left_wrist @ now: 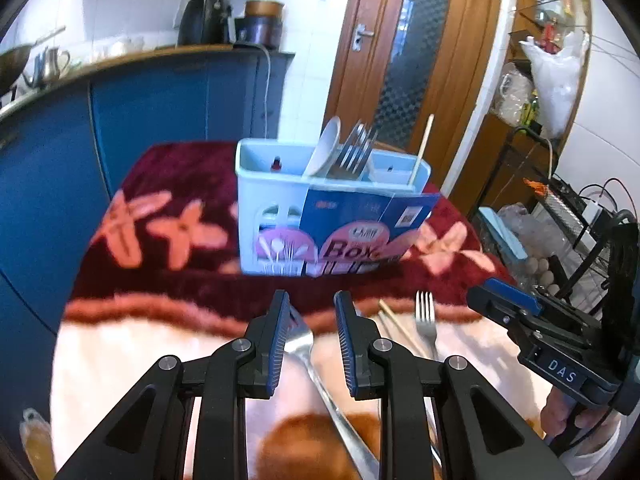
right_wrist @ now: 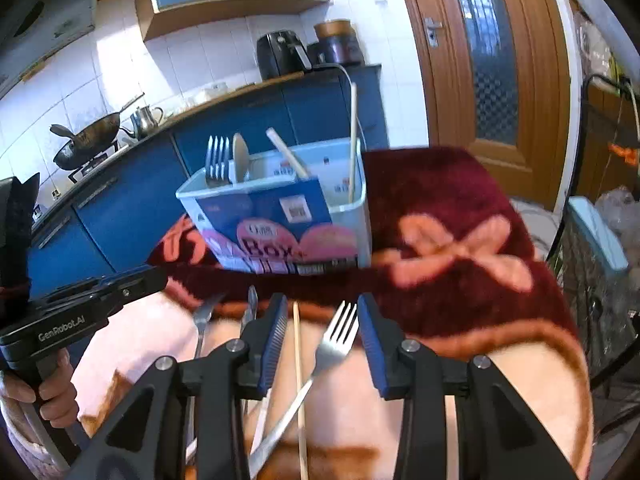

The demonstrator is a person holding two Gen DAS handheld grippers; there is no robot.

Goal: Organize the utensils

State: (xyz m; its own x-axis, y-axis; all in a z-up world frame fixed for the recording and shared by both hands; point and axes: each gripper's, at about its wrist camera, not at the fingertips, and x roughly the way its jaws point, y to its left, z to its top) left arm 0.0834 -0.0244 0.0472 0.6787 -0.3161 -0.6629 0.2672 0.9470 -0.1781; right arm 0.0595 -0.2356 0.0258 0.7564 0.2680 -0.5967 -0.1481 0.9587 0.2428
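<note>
Both claws hang spread over a blanket-draped tabletop. At lower centre of the left wrist view, the left claw straddles a fork lying flat. In the right wrist view, the right claw frames another fork beside a chopstick. The pale blue utensil box, mid-frame, holds upright forks, a spoon and chopsticks.

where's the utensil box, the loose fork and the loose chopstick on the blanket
utensil box [right_wrist: 344, 216], right wrist view, on its pale front right wall
loose fork [right_wrist: 334, 350], right wrist view, on the neck just below the tines
loose chopstick [right_wrist: 298, 364], right wrist view, on the middle of the stick
</note>
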